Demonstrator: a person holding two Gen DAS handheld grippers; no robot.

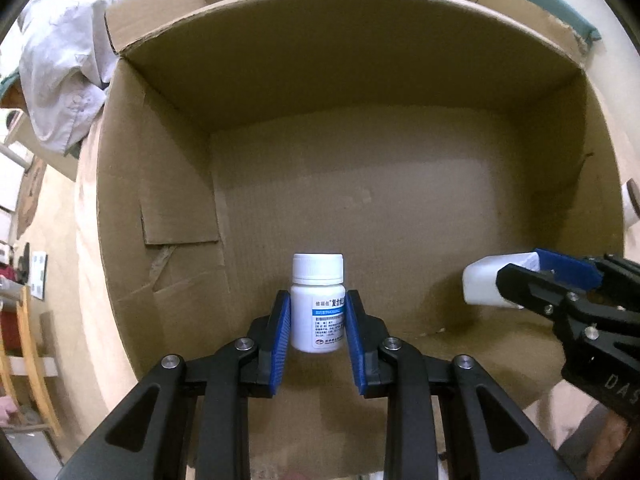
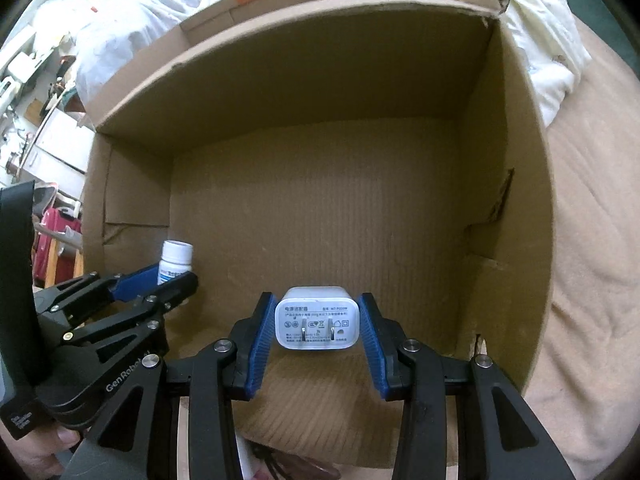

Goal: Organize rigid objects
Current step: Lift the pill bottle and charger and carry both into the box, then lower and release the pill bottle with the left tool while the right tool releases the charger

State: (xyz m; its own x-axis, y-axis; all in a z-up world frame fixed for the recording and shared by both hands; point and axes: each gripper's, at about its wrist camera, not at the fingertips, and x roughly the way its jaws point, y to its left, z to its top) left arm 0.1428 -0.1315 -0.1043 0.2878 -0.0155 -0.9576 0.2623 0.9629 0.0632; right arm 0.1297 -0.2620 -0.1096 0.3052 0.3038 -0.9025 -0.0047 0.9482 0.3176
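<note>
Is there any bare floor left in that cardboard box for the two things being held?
Plenty. The brown cardboard box floor is bare from the far wall to both side walls. Only the near edge is crowded: the left gripper clamps a white pill bottle, the right gripper a white power adapter.

White bedding (image 2: 548, 52) lies crumpled behind, a wooden chair (image 1: 28, 360) stands left, red cloth (image 2: 50, 240) hangs nearby.
</note>
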